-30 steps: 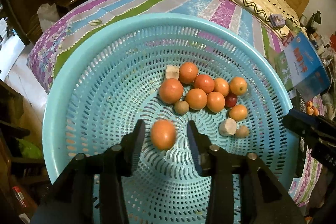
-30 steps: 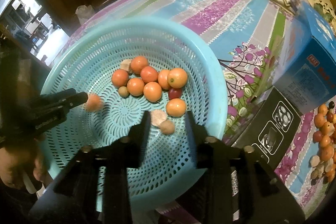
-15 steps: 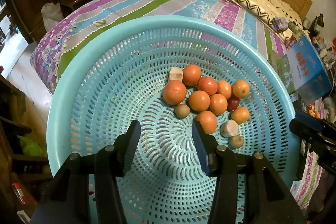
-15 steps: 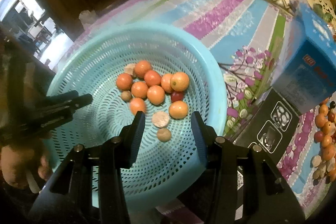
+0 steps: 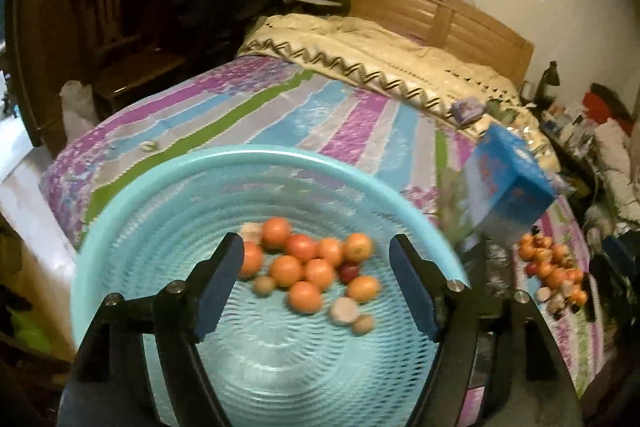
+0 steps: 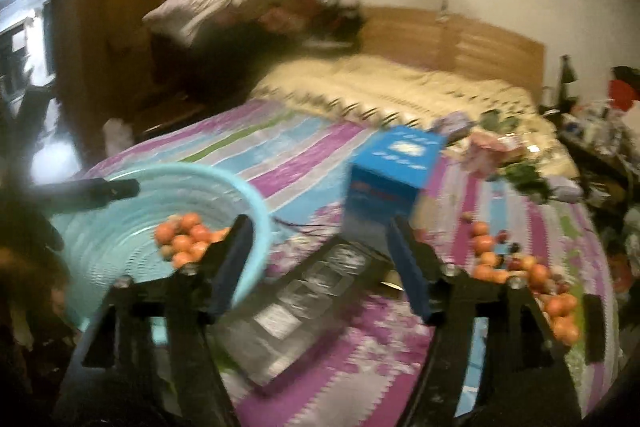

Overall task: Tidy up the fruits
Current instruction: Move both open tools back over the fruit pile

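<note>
A turquoise perforated basket [image 5: 120, 211] sits on the striped bedspread and holds several orange fruits [image 5: 304, 267] with a few pale and brown pieces. My left gripper [image 5: 316, 287] hangs above the basket, its jaws opening, nothing between them. In the right wrist view the basket [image 6: 120, 251] lies at the left and a loose pile of fruits [image 6: 520, 271] lies on the bed at the right. My right gripper [image 6: 320, 263] is over a dark flat box [image 6: 312, 295], its jaws opening and empty. The left gripper's tip [image 6: 120, 189] reaches over the basket rim.
A blue carton [image 5: 504, 183] stands upright right of the basket, also the blue carton [image 6: 392, 171] ahead of the right gripper. More fruits [image 5: 552, 267] lie on the bedspread far right. A cream quilt [image 5: 380, 55] and wooden headboard [image 5: 440, 11] lie beyond.
The left gripper let go of an orange, which rolled to the cluster; both grippers opened wider and lifted, tilting up. The right gripper swung right, away from the basket toward the boxes.
</note>
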